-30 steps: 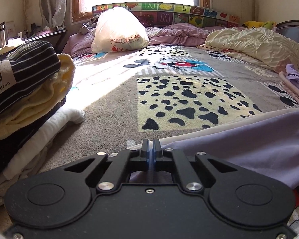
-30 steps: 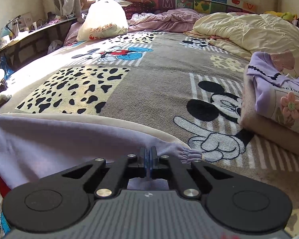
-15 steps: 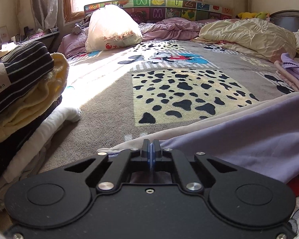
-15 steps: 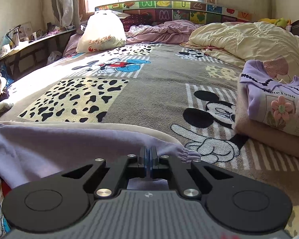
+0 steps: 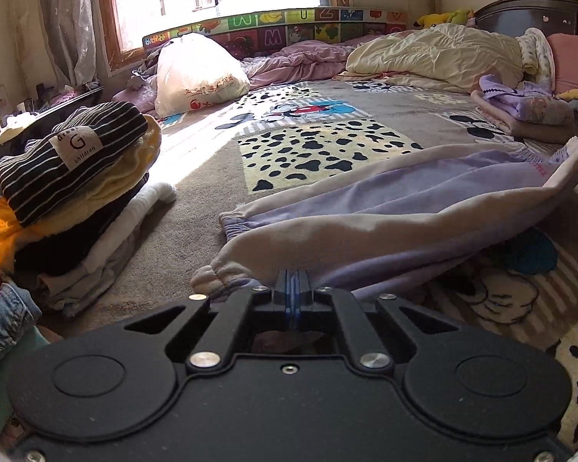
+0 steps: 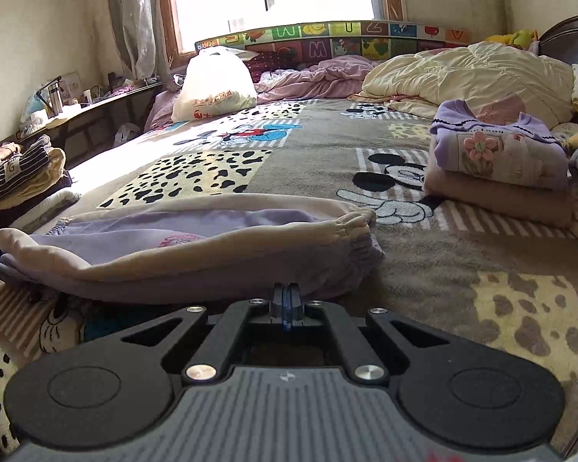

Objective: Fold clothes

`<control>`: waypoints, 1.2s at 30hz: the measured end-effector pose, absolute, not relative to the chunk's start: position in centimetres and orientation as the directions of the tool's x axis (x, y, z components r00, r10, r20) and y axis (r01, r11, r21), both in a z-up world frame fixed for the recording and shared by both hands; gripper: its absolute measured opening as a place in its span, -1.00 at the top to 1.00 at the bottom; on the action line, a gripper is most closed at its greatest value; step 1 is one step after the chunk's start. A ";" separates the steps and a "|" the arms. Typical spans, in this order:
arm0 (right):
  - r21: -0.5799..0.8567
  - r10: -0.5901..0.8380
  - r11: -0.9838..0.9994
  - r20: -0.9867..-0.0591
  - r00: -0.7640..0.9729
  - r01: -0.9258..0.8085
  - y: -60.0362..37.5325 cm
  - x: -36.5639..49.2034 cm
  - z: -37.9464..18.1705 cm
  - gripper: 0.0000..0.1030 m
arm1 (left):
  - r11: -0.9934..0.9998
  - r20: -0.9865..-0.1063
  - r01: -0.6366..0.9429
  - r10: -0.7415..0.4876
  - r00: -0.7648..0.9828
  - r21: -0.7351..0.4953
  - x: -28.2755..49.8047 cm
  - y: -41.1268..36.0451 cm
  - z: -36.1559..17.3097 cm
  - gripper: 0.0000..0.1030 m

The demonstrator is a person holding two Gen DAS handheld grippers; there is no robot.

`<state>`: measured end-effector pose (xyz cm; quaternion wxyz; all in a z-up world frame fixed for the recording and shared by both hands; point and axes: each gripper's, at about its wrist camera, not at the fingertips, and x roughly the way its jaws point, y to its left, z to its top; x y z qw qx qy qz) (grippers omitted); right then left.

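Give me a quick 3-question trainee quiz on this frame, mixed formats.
1. True or false: both the left gripper and the right gripper are shut on the lilac trousers.
2. Multiple choice: what tops the clothes stack at the left of the blanket? A) striped garment B) denim jeans C) white bag
3. Fill in: the folded pile at the right has a ____ motif on its top garment.

Key: 1 true; 2 A; 3 flower
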<state>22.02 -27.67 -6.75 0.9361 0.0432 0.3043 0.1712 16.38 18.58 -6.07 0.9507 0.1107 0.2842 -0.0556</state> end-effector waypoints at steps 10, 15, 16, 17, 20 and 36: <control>0.423 0.406 0.894 -0.621 0.670 -0.149 -31.6 16.3 -9.2 0.80 | 0.995 -0.561 0.061 -0.094 0.822 -0.077 9.3 21.0 -4.7 0.09; 0.648 0.459 0.761 -0.536 0.708 -0.003 -33.3 18.5 -10.7 0.00 | 0.843 -0.562 -0.217 -0.117 0.819 -0.492 9.5 24.5 -5.8 -0.07; 0.685 0.466 0.728 -0.521 0.715 0.024 -33.4 19.2 -11.2 -0.07 | 0.785 -0.562 -0.259 -0.133 0.816 -0.562 9.6 25.1 -6.3 -0.07; 0.706 0.463 0.706 -0.518 0.719 0.054 -33.3 19.9 -11.7 -0.20 | 0.722 -0.556 -0.291 -0.155 0.817 -0.628 9.7 25.5 -6.9 -0.07; 0.745 0.449 0.656 -0.513 0.732 0.119 -32.8 21.9 -13.0 -0.24 | 0.540 -0.524 -0.346 -0.215 0.824 -0.767 10.4 26.4 -8.4 -0.11; 0.884 0.505 0.462 -0.197 0.840 -0.070 -34.8 24.1 -13.2 0.87 | 0.737 -0.208 -0.023 -0.160 0.965 -0.675 13.1 24.1 -1.5 0.69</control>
